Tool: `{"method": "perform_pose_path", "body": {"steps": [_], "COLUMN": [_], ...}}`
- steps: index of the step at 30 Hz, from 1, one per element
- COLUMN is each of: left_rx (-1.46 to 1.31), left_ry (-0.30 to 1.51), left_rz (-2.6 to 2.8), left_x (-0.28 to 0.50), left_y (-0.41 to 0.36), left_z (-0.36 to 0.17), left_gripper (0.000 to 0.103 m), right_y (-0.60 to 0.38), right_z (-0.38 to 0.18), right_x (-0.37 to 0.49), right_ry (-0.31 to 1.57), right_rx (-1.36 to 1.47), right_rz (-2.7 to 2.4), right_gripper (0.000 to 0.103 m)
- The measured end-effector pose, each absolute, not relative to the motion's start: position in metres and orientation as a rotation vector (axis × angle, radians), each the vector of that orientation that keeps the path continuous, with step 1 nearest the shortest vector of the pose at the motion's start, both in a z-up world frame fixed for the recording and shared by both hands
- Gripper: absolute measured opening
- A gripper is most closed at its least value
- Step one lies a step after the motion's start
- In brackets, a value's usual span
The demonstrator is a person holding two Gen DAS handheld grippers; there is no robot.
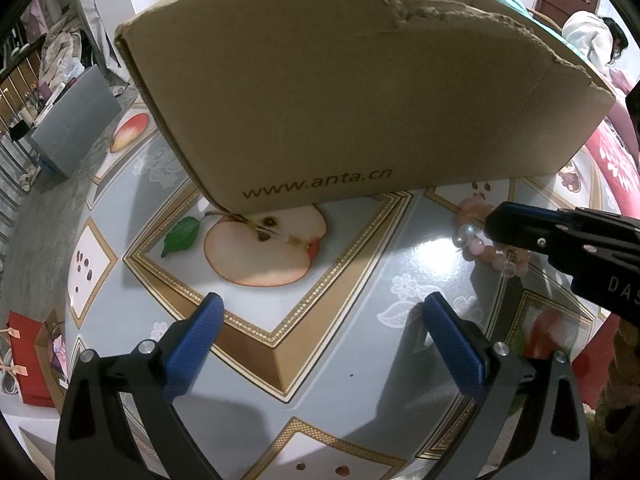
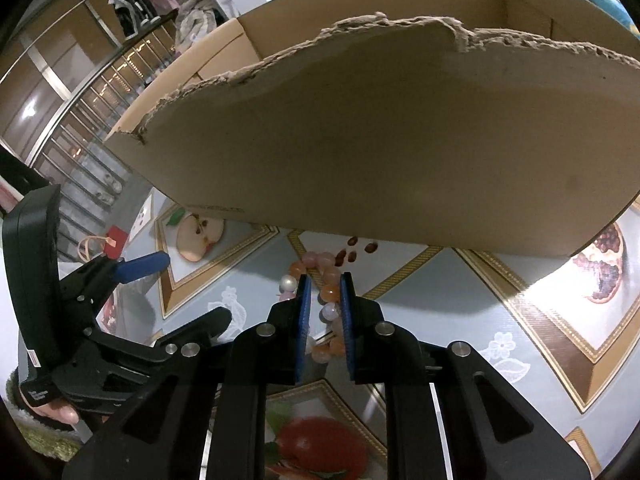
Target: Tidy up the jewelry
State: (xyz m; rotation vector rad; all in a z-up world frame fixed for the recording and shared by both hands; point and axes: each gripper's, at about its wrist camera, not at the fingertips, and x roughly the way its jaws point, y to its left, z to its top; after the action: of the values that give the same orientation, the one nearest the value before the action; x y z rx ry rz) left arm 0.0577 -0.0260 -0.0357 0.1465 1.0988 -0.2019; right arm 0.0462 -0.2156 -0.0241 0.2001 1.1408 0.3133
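Observation:
A bracelet (image 2: 329,280) of pink, orange and pearl beads lies on the fruit-print tablecloth just in front of an open cardboard box (image 2: 380,140). My right gripper (image 2: 324,280) is down over it, its blue pads closed on one side of the bead loop, with beads between them. In the left wrist view the bracelet (image 1: 476,240) lies at the right with the right gripper (image 1: 494,222) on it. My left gripper (image 1: 322,306) is open and empty, low over the table, in front of the box (image 1: 360,92).
The box has torn upper edges and "www.anta.cn" printed on its near wall. The tablecloth (image 1: 352,352) shows an apple-half print. A red gift bag (image 1: 28,360) sits off the table's left edge. A person (image 1: 592,36) stands at the far right.

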Motion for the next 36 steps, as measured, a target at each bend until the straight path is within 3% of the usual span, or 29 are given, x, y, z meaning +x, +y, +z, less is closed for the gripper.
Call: {"method": "perform_pose_path", "body": {"steps": [10,13,16,21,34,36], "left_rx": [0.163,0.112,0.092,0.086,0.108,0.119], "left_ry": [1.047,0.967,0.910,0.894,0.946,0.943], "left_rz": [-0.267,-0.322,-0.400,-0.549,-0.632,-0.620], "left_x": [0.057,0.054,0.052,0.057,0.075,0.076], "left_y": [-0.020,-0.018,-0.025,-0.047,-0.081,-0.080], "left_z": [-0.036,-0.026,-0.015,-0.012,-0.030,-0.031], "left_gripper": [0.098,0.093,0.082,0.053,0.019,0.009], "right_y": [-0.222,-0.224,-0.223,-0.213,-0.202,-0.202], "right_z": [-0.020,-0.017,-0.017,-0.021,-0.028,-0.028], "right_x": [0.040,0.037,0.034,0.034,0.030,0.030], "right_ry": [1.125,1.111,1.102,1.112,1.095,1.093], "right_rx": [0.211,0.204,0.192,0.146,0.055,0.059], "right_rz": [0.283,0.284,0.295,0.311,0.313,0.312], "right_gripper": [0.019,0.019,0.019,0.019,0.008,0.008]}}
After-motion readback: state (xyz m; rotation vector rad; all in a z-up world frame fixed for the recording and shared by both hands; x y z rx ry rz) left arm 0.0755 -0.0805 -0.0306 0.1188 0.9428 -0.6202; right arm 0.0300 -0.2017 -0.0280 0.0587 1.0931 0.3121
